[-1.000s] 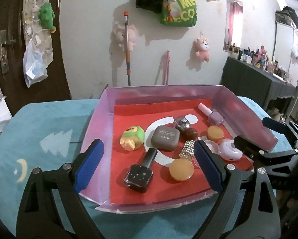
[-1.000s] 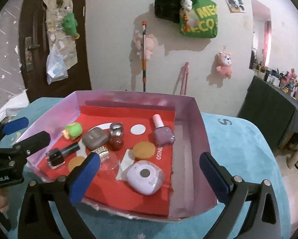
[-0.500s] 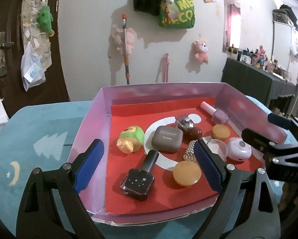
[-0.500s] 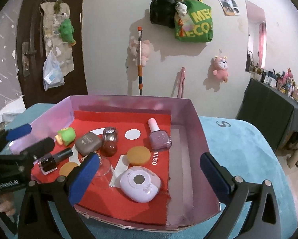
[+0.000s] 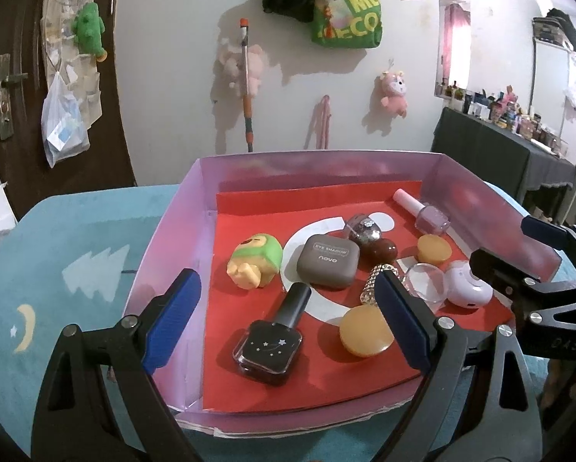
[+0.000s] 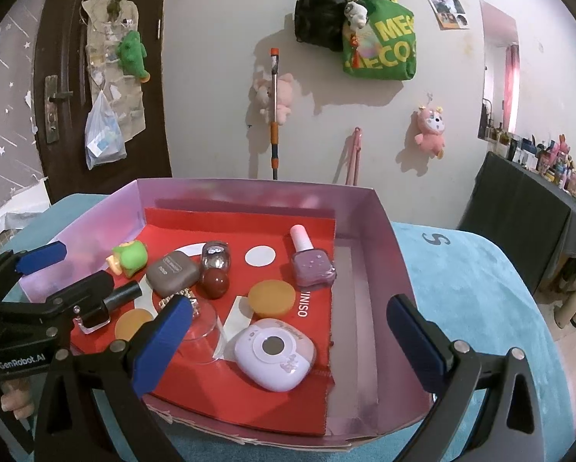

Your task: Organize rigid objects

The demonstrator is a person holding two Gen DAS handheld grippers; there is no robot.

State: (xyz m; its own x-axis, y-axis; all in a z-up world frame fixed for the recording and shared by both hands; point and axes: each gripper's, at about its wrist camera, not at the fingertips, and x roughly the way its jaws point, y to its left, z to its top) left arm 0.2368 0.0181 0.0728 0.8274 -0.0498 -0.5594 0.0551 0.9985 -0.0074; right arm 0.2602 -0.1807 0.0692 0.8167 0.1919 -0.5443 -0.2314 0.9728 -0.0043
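Hovering nearer the tray, left gripper and right gripper both agape, empty

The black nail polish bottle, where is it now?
The black nail polish bottle lies on its side at the front left of the pink box, between the green toy and an orange disc.

The box looks like thin card with a faintly shiny pink-lilac inside, lined by a matt red paper sheet. The black nail polish bottle is glossy glass with a matt cap. The eye shadow compact is smooth matt brown plastic; the orange discs look satin. The lilac compact is glossy plastic. The teal tabletop cover is plush cloth.
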